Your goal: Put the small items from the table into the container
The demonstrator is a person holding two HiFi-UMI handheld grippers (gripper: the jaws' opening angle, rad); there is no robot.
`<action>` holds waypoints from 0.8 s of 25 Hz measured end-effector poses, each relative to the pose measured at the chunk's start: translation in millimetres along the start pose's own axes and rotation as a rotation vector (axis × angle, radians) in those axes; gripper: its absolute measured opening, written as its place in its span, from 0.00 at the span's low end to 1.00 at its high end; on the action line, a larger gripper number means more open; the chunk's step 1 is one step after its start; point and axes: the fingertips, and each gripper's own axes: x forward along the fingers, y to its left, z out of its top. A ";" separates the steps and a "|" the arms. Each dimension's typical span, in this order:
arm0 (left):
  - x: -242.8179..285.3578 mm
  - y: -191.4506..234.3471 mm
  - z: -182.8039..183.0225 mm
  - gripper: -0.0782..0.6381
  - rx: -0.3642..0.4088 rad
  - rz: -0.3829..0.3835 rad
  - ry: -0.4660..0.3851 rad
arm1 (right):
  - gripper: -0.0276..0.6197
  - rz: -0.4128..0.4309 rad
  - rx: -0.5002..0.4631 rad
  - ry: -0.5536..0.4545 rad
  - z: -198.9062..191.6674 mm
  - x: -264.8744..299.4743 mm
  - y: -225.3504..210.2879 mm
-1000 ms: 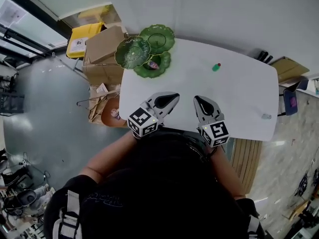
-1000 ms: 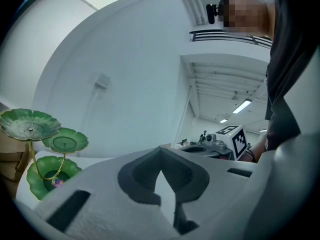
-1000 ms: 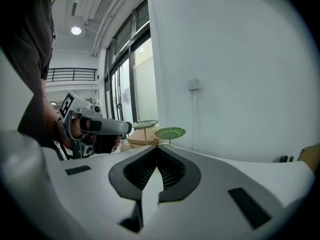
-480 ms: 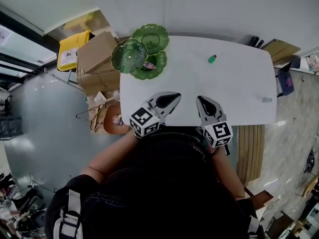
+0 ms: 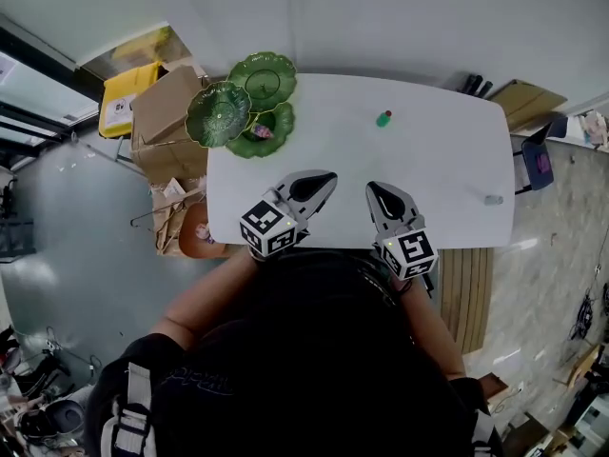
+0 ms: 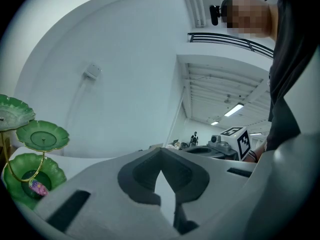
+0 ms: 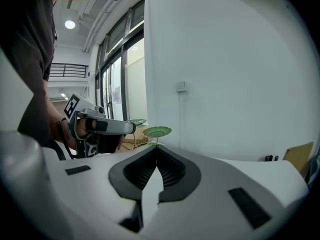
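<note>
A white table point(image 5: 428, 160) carries a green three-tier leaf dish stand point(image 5: 238, 112) at its far left corner, and a pink item point(image 5: 260, 131) lies in the lowest dish. A small green item with a red cap point(image 5: 383, 118) lies at the far middle. A small pale item point(image 5: 492, 199) sits near the right edge. My left gripper point(image 5: 319, 181) and right gripper point(image 5: 376, 191) hover side by side over the near edge, both shut and empty. The left gripper view shows its jaws point(image 6: 161, 159) closed, with the dishes point(image 6: 42, 134) to the left. The right gripper's jaws point(image 7: 157, 151) are closed too.
Cardboard boxes point(image 5: 162, 103) and a yellow bin point(image 5: 122, 98) crowd the floor beside the table's left end. A dark chair point(image 5: 536, 165) and a brown board point(image 5: 523, 98) stand at the right end. A white wall runs behind the table.
Both grippers have drifted a little to the left along the near edge, still shut and empty. The head view has shifted with them.
</note>
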 end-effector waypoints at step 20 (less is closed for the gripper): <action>112.2 -42.2 -9.0 0.12 0.009 0.346 -0.070 | 0.07 0.216 -0.016 0.032 -15.3 -62.7 -174.3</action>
